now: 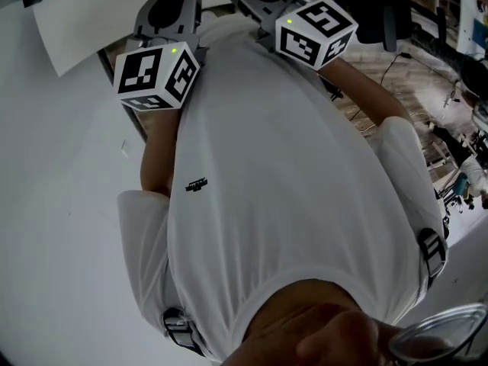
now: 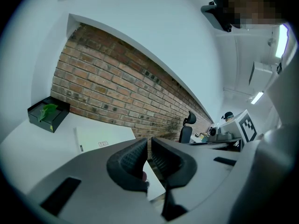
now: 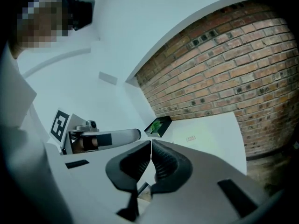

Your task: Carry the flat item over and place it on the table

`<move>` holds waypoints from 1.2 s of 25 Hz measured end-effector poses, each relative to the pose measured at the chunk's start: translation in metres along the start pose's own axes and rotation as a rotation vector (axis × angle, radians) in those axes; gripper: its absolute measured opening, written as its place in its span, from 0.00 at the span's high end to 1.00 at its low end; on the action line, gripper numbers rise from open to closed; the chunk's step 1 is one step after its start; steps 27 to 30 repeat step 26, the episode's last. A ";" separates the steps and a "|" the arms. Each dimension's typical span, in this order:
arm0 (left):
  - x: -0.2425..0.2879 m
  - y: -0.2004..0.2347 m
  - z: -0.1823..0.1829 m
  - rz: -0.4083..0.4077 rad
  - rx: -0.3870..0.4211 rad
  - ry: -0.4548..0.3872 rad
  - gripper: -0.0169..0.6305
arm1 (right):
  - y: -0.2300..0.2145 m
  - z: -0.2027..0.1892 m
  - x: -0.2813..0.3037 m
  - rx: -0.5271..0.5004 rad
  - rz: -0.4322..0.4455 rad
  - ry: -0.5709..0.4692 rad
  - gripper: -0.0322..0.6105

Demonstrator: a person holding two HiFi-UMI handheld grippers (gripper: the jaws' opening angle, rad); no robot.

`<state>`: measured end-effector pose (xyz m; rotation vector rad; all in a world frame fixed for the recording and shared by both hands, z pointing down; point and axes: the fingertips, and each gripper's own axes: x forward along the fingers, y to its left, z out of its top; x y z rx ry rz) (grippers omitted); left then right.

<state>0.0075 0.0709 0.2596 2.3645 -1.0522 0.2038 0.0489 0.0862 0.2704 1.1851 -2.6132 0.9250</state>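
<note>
White shirt (image 1: pixel 290 204) fills most of the head view, because the camera looks straight down the person's front. Two bare arms reach forward from the short sleeves, and each hand holds one gripper. There are two grippers, and each has one marker cube. The left cube (image 1: pixel 156 75) and the right cube (image 1: pixel 314 30) sit side by side, close together. Both grippers point away from the body and tip a little down.

The left gripper (image 2: pixel 148 158) has its jaws pinched almost fully together. One white sheet (image 1: pixel 91 21), the flat item, is caught between them near its close right corner. The rest of the sheet lies flat on the one white table (image 1: pixel 53 204), and its near part sticks out past the table edge. A small label shows on the sheet.

The right gripper (image 3: pixel 151 155) has its jaws squeezed shut, with only a thin pale line between the pads. I cannot tell if it pinches anything. Its view shows the left gripper off to its left.

One black box (image 2: pixel 48 113) with something green inside sits on the far part of the table, well apart from the sheet. A brick wall (image 2: pixel 117 92) runs behind the table. One black chair (image 2: pixel 187 129) stands by the wall, further off.
</note>
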 end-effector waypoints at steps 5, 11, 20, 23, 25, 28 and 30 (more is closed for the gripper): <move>-0.006 0.007 -0.001 -0.003 -0.005 0.005 0.91 | 0.011 -0.006 0.013 -0.005 0.024 0.038 0.90; -0.021 0.016 -0.003 -0.001 -0.012 -0.006 0.91 | 0.020 -0.013 0.019 0.011 0.010 0.036 0.90; -0.012 0.008 -0.001 -0.021 -0.023 -0.019 0.91 | 0.012 -0.019 0.015 0.024 0.012 0.075 0.90; -0.009 0.006 -0.003 -0.029 -0.032 -0.018 0.91 | 0.006 -0.020 0.011 0.036 -0.001 0.071 0.90; -0.007 0.004 -0.001 -0.033 -0.035 -0.020 0.91 | 0.003 -0.020 0.009 0.045 -0.007 0.069 0.90; -0.006 0.003 0.000 -0.035 -0.036 -0.022 0.91 | 0.001 -0.019 0.007 0.049 -0.010 0.068 0.90; -0.006 0.003 0.000 -0.035 -0.036 -0.022 0.91 | 0.001 -0.019 0.007 0.049 -0.010 0.068 0.90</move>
